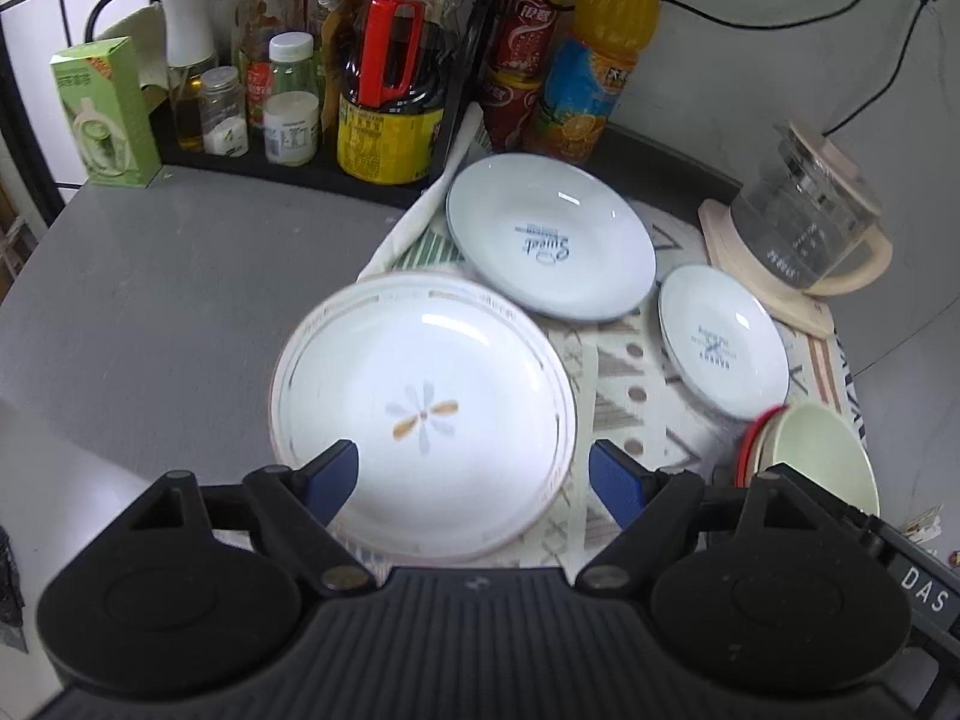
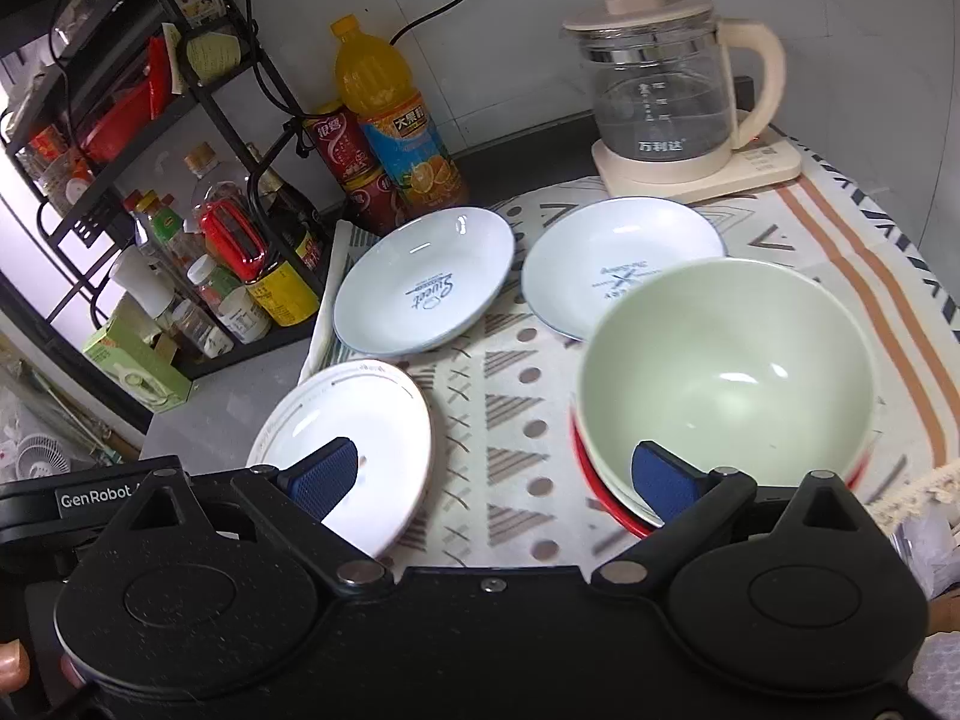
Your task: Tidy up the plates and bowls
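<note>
The left gripper (image 1: 474,477) hangs with jaws wide over the near rim of the flower-patterned plate (image 1: 423,414) on the tabletop; it is the nearer one. The right gripper (image 2: 498,477), jaws also wide and empty, faces the green bowl (image 2: 729,375) stacked to its right.

Domestic kitchen. Evidence: black rack (image 2: 120,138) at frame left stocked with sauce bottles (image 1: 384,90) and jars; glass kettle (image 2: 666,96) upper right; juice bottle (image 2: 396,114); plates (image 2: 426,282) on patterned cloth (image 2: 504,420) over grey surface (image 1: 150,312).

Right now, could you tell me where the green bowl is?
The green bowl sits nested in a red-rimmed bowl on the patterned cloth, at the right in both views, just in front of the smallest plate.
</note>
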